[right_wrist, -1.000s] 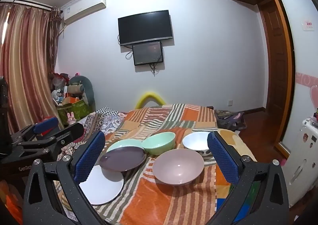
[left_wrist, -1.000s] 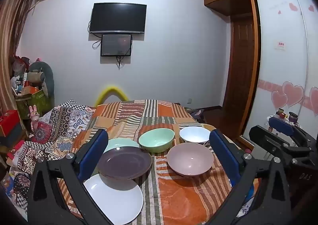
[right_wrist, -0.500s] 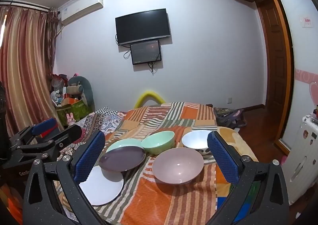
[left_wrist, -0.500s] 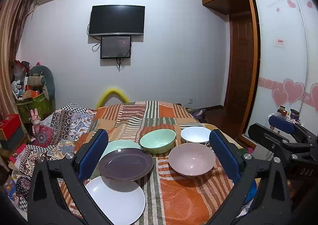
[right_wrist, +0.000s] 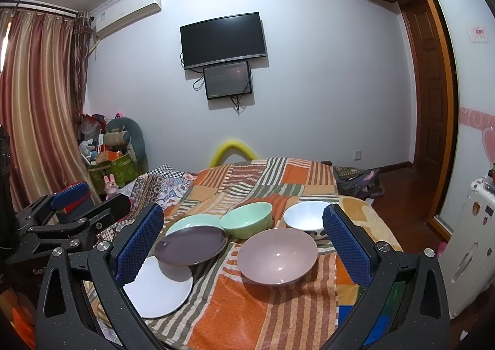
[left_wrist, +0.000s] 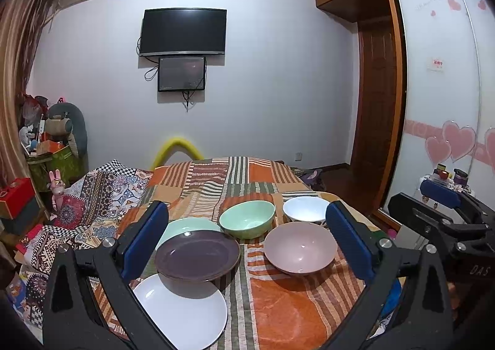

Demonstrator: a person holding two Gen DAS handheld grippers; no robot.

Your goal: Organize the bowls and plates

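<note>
Glazed dishes lie on the striped bedspread (left_wrist: 278, 313): the purple plate (left_wrist: 197, 255) overlaps the white plate (left_wrist: 179, 313) and the pink bowl (left_wrist: 300, 247) sits nearby. They look hard, slippery and breakable, so pinch the rim. Your left gripper (left_wrist: 247, 244) and right gripper (right_wrist: 243, 244) are spread wide, holding nothing.

I saw bare striped blanket (left_wrist: 297, 313) in front of the pink bowl (left_wrist: 300, 248), free for approach; the purple plate (left_wrist: 198, 254) overlapped the white plate (left_wrist: 182, 313) and green plate (left_wrist: 185, 224), crowding the left; the green bowl (left_wrist: 247, 218) and white bowl (left_wrist: 306, 209) blocked the far side.
</note>
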